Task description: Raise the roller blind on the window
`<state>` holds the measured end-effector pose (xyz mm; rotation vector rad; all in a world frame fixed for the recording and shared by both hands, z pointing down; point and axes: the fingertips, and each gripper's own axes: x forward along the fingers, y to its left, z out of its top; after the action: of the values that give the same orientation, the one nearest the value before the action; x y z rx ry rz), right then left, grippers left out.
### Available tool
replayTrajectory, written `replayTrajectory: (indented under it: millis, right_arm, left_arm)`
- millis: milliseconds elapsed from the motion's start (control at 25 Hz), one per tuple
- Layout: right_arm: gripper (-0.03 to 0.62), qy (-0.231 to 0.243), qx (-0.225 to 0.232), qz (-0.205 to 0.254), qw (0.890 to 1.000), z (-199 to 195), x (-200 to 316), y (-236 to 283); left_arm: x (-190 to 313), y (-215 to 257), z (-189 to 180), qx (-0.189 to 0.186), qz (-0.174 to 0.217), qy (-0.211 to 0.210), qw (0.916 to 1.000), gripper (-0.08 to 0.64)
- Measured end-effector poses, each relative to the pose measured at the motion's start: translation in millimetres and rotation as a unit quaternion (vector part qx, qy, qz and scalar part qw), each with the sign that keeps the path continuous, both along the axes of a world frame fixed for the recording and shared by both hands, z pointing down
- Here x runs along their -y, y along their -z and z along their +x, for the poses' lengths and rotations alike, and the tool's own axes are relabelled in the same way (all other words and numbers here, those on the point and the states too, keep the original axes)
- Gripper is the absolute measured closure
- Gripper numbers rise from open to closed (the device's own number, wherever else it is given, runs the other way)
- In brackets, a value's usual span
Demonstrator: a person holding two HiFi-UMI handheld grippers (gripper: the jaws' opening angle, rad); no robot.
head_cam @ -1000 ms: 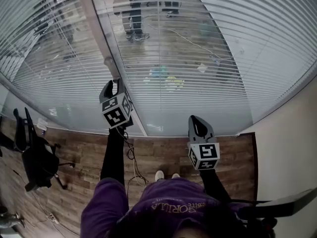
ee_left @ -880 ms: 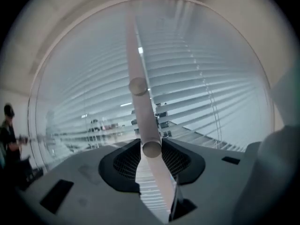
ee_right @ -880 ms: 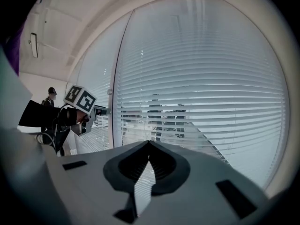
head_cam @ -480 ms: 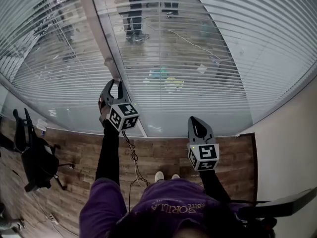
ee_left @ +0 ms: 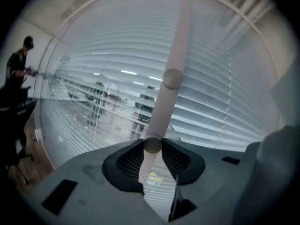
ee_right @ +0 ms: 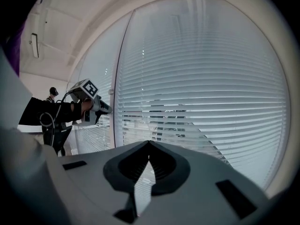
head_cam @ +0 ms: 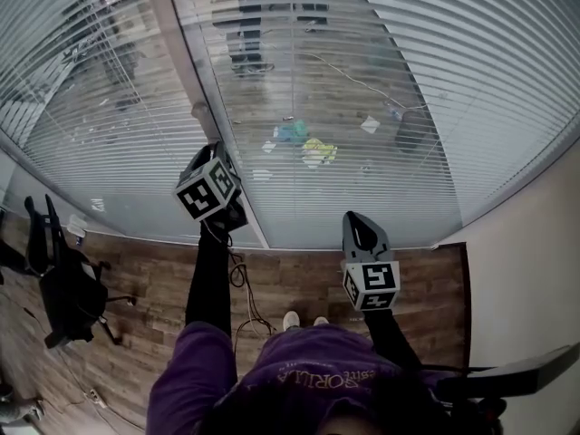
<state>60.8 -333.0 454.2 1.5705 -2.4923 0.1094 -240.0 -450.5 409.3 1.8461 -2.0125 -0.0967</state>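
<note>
Left gripper (head_cam: 205, 155) is held up at the window's upright post (head_cam: 181, 62), jaws clamped on the lower end of the blind's wand (ee_left: 165, 100). Right gripper (head_cam: 361, 225) sits lower, near the window's bottom right corner, jaws pressed together with nothing between them. Slatted blind (head_cam: 381, 107) hangs lowered over the panes, slats partly open.

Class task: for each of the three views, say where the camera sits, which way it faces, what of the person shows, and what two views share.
Head view: on the head, facing steeply down at the blind; shows purple top, left hand-held gripper, right hand-held gripper.
Left gripper view: rides that gripper, faces the blind; jaws shut on the wand.
Right gripper view: rides that gripper, faces the blind; jaws together, empty.
Shared: head and right gripper views both show the left hand-held gripper.
</note>
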Motion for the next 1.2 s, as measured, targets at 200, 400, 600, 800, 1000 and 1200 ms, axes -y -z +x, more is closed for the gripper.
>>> replayTrajectory:
  millis: [200, 400, 600, 800, 1000, 1200]
  right_arm:
    - [0.594, 0.000, 0.001, 0.001, 1.000, 2, -3, 1]
    - [0.594, -0.002, 0.002, 0.001, 1.000, 4, -3, 0]
    - [0.594, -0.002, 0.002, 0.001, 1.000, 5, -3, -1]
    - [0.594, 0.001, -0.001, 0.001, 1.000, 1, -4, 0]
    - [0.594, 0.003, -0.002, 0.001, 1.000, 0, -3, -1]
    - [0.594, 0.004, -0.004, 0.003, 1.000, -1, -5, 1]
  left_arm:
    - [-2, 1, -1, -0.117, 0.009, 0.022, 0.9929, 0.445]
    - [-2, 0, -1, -0.084, 0.024, 0.011, 0.9961, 0.445]
    - [-3, 1, 3, 0.136, 0.031, -0.009, 0.9902, 0.445]
    - [1, -4, 10, 0.334, 0.003, -0.027, 0.9423, 0.445]
    - [2, -6, 10, 0.414, -0.010, -0.024, 0.9101, 0.445]
    - [1, -4, 8, 0.298, -0.013, -0.035, 0.9539, 0.445]
